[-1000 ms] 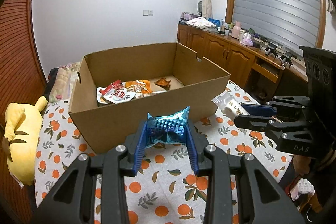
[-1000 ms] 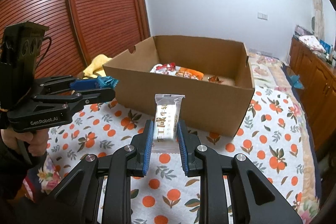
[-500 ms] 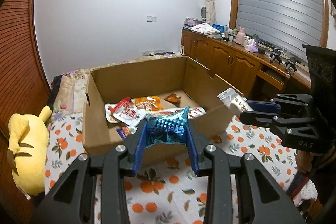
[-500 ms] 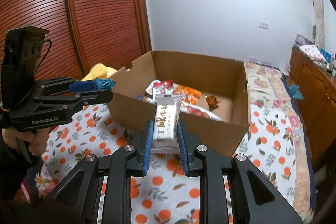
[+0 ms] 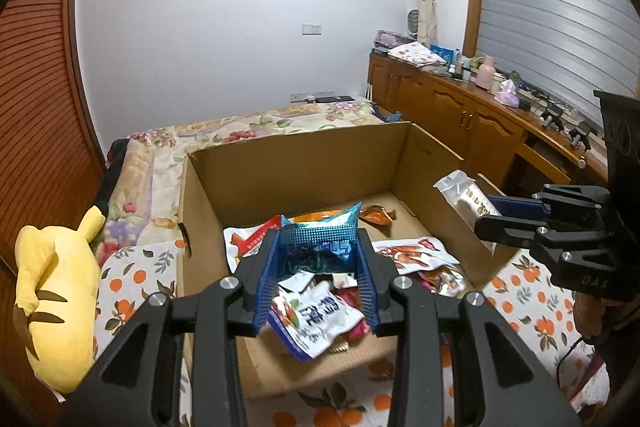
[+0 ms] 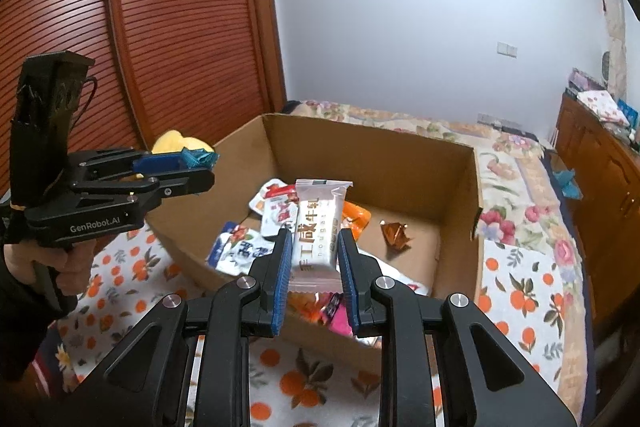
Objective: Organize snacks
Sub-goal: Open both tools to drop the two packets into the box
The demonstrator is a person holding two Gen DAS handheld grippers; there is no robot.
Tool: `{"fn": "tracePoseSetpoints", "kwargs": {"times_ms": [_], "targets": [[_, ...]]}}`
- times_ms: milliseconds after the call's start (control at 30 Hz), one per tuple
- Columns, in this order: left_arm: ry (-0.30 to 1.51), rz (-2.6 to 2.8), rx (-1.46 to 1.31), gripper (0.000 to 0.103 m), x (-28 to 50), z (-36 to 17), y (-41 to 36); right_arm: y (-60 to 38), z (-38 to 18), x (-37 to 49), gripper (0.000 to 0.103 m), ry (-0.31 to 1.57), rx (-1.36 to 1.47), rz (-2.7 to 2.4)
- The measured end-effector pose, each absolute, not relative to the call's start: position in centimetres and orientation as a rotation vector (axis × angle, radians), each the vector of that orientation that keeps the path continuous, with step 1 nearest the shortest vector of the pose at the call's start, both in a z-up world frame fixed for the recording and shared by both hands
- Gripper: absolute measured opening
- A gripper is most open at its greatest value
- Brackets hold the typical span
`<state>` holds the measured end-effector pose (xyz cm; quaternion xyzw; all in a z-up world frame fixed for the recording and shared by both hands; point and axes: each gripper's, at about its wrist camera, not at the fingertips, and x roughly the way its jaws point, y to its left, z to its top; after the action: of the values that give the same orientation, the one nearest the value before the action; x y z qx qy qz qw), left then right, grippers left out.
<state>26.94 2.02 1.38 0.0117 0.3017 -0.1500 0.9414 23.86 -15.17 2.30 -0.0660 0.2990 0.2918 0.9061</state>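
An open cardboard box (image 5: 304, 163) (image 6: 372, 147) stands on the orange-print cloth and holds several snack packets (image 5: 320, 315) (image 6: 276, 211). My left gripper (image 5: 316, 255) is shut on a shiny blue snack packet (image 5: 320, 247) and holds it above the box's near half. It also shows in the right wrist view (image 6: 196, 167). My right gripper (image 6: 314, 247) is shut on a white nougat bar (image 6: 316, 227) and holds it over the box. It shows at the right in the left wrist view (image 5: 480, 211), over the box's right wall.
A yellow plush toy (image 5: 52, 299) lies left of the box. A floral quilt (image 6: 508, 163) lies behind the box. A wooden cabinet (image 5: 452, 115) with clutter runs along the right wall. A red slatted door (image 6: 160, 27) is at the left.
Both grippers have risen and moved forward, from in front of the box to above its inside, each still holding its snack.
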Motion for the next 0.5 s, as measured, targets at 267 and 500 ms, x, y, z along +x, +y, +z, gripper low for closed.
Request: {"fn": "tracePoseSetpoints", "kwargs": {"times_ms": [267, 500], "targets": [[0.634, -0.29, 0.017, 0.039, 28.6, 0.5, 2.2, -14.6, 1.0, 26.6, 0.022, 0.654, -0.132, 0.61], [0.634, -0.275, 0.015, 0.049, 28.8, 0.4, 2.3, -14.8, 0.3, 27.5, 0.025, 0.67, -0.109, 0.603]]}}
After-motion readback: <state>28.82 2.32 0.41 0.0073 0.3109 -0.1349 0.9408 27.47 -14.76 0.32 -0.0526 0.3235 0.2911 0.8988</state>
